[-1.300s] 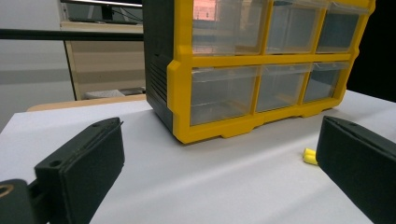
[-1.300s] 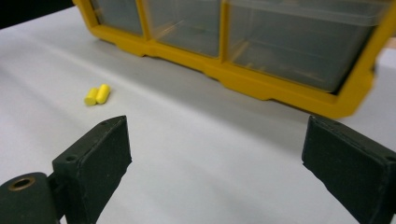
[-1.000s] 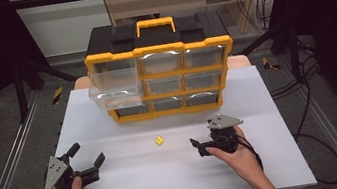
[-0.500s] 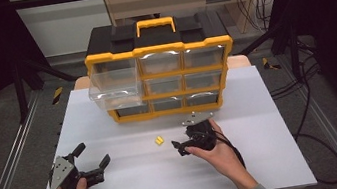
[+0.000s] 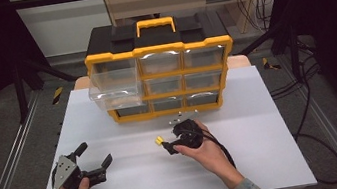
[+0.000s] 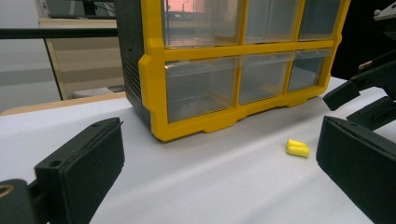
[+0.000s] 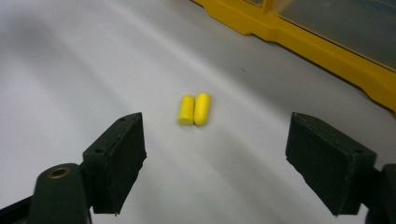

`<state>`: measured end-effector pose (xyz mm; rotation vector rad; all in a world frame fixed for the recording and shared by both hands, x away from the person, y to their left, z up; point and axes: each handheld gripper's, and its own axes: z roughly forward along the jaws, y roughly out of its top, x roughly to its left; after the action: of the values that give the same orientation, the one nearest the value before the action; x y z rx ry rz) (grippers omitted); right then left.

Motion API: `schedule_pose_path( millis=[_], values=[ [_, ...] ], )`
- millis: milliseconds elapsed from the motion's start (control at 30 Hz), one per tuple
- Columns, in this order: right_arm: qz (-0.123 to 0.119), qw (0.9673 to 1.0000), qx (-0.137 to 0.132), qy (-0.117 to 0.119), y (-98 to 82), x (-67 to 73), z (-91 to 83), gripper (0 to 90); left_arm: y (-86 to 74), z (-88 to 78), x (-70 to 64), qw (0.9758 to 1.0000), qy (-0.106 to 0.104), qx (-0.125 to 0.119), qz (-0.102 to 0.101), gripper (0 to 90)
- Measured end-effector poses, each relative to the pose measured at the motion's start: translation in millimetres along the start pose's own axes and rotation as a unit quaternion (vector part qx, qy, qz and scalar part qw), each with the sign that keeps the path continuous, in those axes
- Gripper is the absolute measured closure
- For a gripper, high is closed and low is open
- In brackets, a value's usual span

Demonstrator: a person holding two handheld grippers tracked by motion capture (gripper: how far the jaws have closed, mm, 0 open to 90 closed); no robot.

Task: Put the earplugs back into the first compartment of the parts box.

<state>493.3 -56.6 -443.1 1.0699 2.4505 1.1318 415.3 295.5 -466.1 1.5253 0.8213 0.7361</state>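
Two small yellow earplugs (image 5: 159,140) (image 7: 194,109) (image 6: 297,148) lie side by side on the white table (image 5: 267,160), in front of the drawer cabinet. My right gripper (image 5: 169,141) (image 7: 217,140) points left at them, low over the table. Its jaws have just been closing but stand open, and the earplugs lie just beyond the tips, untouched. My left gripper (image 5: 94,154) (image 6: 219,154) rests open near the table's front left with nothing in it. The right gripper's fingers (image 6: 369,91) also appear at the right edge of the left gripper view.
A yellow and black drawer cabinet (image 5: 160,70) (image 6: 233,70) (image 7: 327,42) with clear drawers stands at the back of the table. Its top left drawer (image 5: 113,80) is pulled out. Metal rails run along both sides of the table.
My right gripper has moved left across the table to the earplugs, and its jaws have narrowed a little. The left gripper has barely moved.
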Motion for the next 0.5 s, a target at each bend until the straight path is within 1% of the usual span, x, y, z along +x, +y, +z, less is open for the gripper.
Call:
schedule_pose_path(
  millis=[67,167,233,300,333,400,433,467,500],
  values=[
    [0.001,1.0,-0.002,0.006,1.6,2.9,2.5,25.5,0.2,-0.5,-0.2,1.0,0.0,-0.001,0.0,0.7],
    [-0.003,1.0,-0.001,0.008,2.6,7.5,5.9,31.6,0.2,-0.5,-0.3,1.0,0.0,-0.001,0.0,0.7],
    [-0.001,0.9999,0.002,0.011,2.9,8.9,7.9,35.8,-0.1,0.4,-0.3,1.0,-0.003,0.0,0.0,0.7],
    [-0.003,0.9999,0.001,0.01,3.0,8.6,9.1,37.3,-0.1,0.6,-0.4,1.0,-0.003,0.0,0.0,0.7],
    [0.002,0.9999,0.002,0.011,3.6,8.3,10.4,41.8,-0.1,0.7,-0.5,1.0,-0.003,0.0,0.0,0.7],
    [0.003,0.9999,0.0,0.011,4.2,7.4,11.2,45.5,0.1,0.4,-0.8,1.0,-0.003,0.0,0.001,0.7],
    [0.003,0.9999,0.0,0.011,4.2,7.4,11.2,45.5,0.1,0.4,-0.8,1.0,-0.003,0.0,0.001,0.7],
    [0.004,0.9999,-0.001,0.01,4.3,7.2,11.5,47.4,0.2,0.3,-0.9,1.0,-0.003,0.0,0.001,0.7],
    [0.009,0.9999,-0.003,0.013,4.2,6.6,12.5,51.7,0.2,0.4,-1.1,1.0,-0.003,0.0,0.001,0.7]
  ],
)
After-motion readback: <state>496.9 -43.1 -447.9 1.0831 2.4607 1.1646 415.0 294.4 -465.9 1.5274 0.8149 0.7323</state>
